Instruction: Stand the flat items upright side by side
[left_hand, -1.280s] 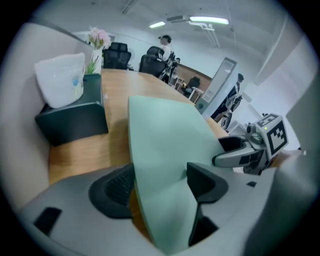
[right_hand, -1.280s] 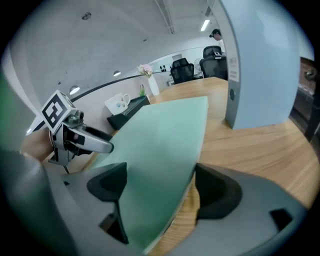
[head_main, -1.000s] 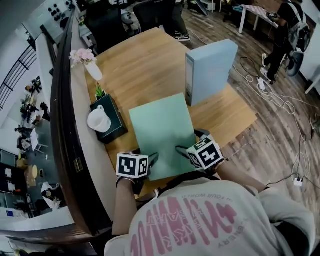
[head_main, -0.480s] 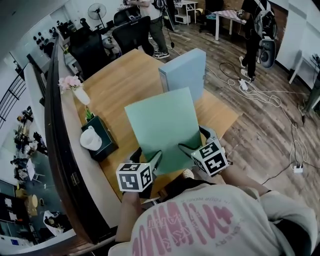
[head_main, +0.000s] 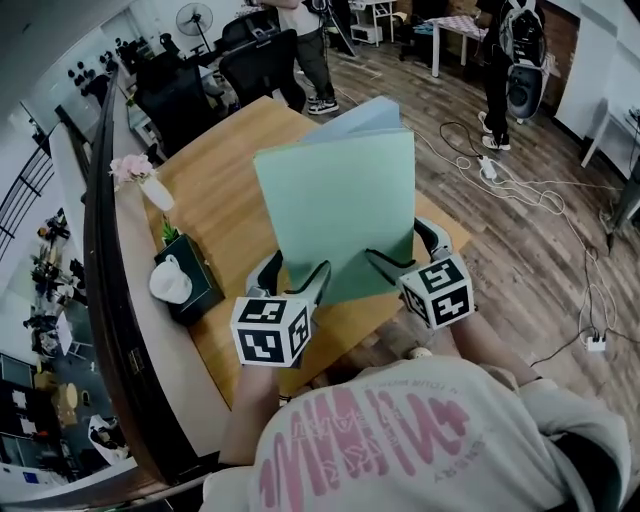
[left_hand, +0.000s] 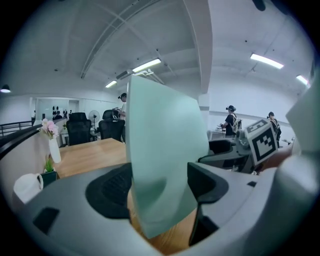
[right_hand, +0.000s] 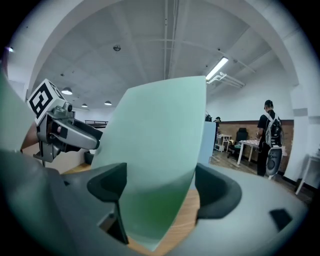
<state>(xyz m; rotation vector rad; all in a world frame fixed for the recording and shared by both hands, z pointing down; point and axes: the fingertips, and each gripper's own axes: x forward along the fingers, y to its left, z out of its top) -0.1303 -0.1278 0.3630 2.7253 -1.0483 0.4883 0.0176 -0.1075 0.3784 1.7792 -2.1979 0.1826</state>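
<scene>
A pale green flat file (head_main: 335, 215) is off the wooden table (head_main: 220, 200), tilted up steeply with its far edge high. My left gripper (head_main: 292, 275) is shut on its near edge at the left, my right gripper (head_main: 400, 250) on the same edge at the right. The green file (left_hand: 160, 165) fills the gap between the jaws in the left gripper view. It does the same in the right gripper view, green file (right_hand: 155, 160). A light blue box file (head_main: 365, 112) stands upright behind it, mostly hidden.
A dark tissue box (head_main: 195, 290) with a white object (head_main: 168, 280) on it and a vase of pink flowers (head_main: 150, 185) sit along the table's left side. Office chairs (head_main: 255, 60) stand at the far end. People stand on the floor beyond, where cables lie (head_main: 520, 190).
The green file went from lying flat on the table to being raised and tipped up. Both grippers rose with it, still on its near edge.
</scene>
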